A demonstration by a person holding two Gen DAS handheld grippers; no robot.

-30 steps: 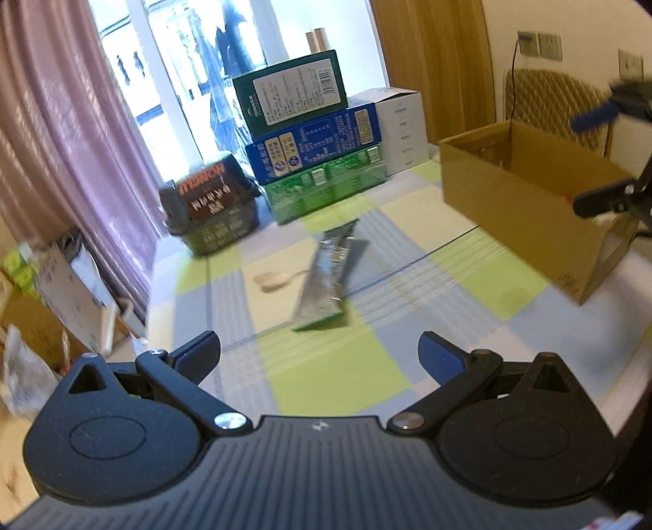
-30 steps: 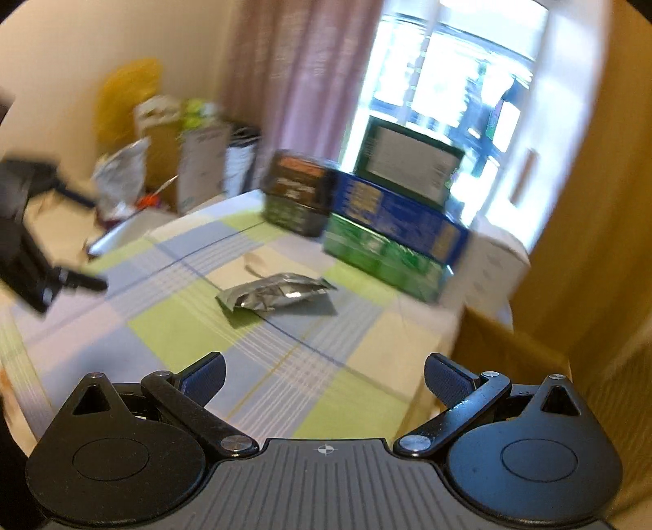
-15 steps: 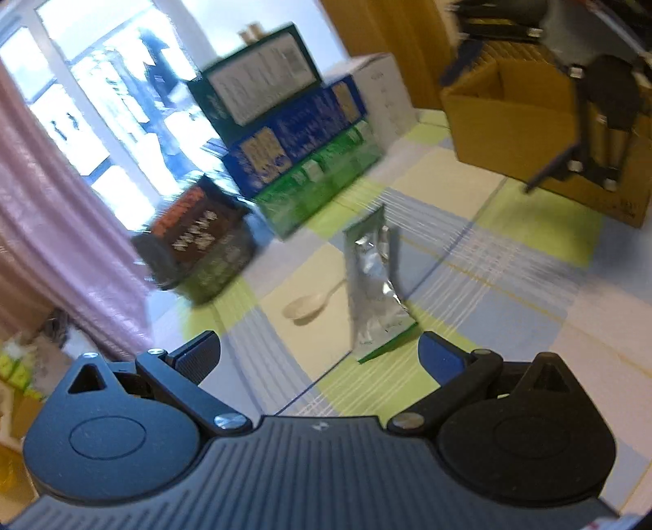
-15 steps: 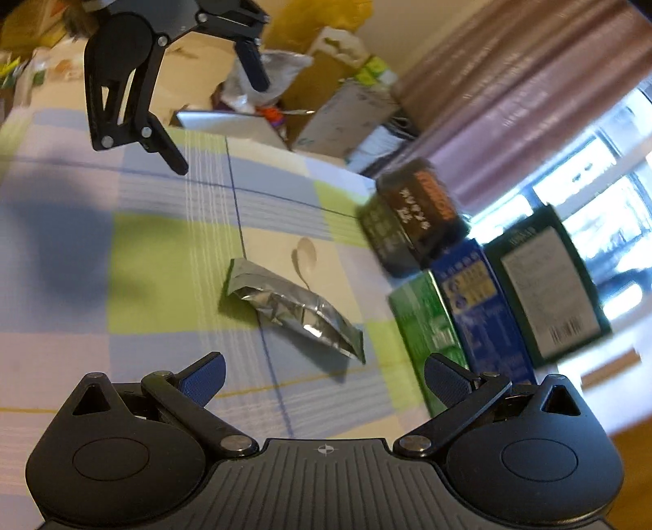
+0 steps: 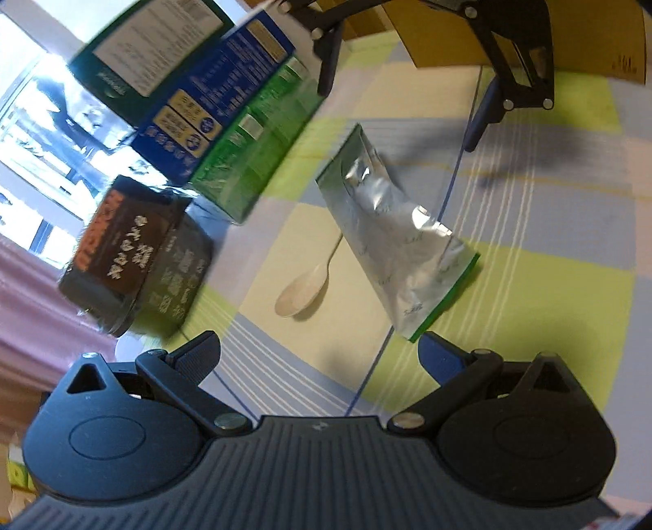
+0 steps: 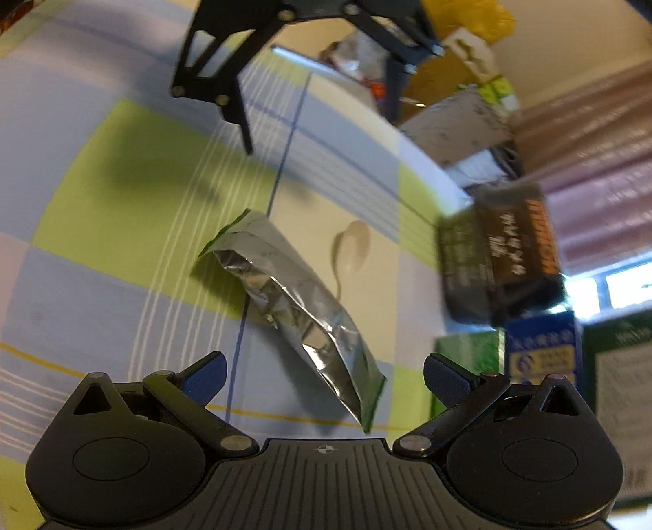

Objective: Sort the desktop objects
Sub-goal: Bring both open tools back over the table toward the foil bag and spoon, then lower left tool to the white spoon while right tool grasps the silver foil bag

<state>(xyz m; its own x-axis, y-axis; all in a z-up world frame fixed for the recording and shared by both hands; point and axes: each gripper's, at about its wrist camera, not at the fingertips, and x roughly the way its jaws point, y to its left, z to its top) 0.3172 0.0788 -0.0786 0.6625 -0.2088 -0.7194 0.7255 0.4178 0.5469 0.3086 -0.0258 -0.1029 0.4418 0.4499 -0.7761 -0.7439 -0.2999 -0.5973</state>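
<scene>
A crumpled silver foil pouch with a green edge lies flat on the checked tablecloth. A pale plastic spoon rests beside it. My left gripper is open, and the pouch's near corner lies just ahead of its right finger. My right gripper is open too, with the pouch's other end showing between its fingers, no contact visible. Each gripper hovers at the far end of the pouch in the other's view: the right gripper, the left gripper. The spoon lies past the pouch.
A black snack box and stacked green, blue and dark green cartons stand along the window side. A brown cardboard box sits behind the right gripper. Clutter lies beyond the table edge.
Both grippers have tilted down and closed in on the pouch from opposite ends. They are still open. The pouch and spoon have not moved.
</scene>
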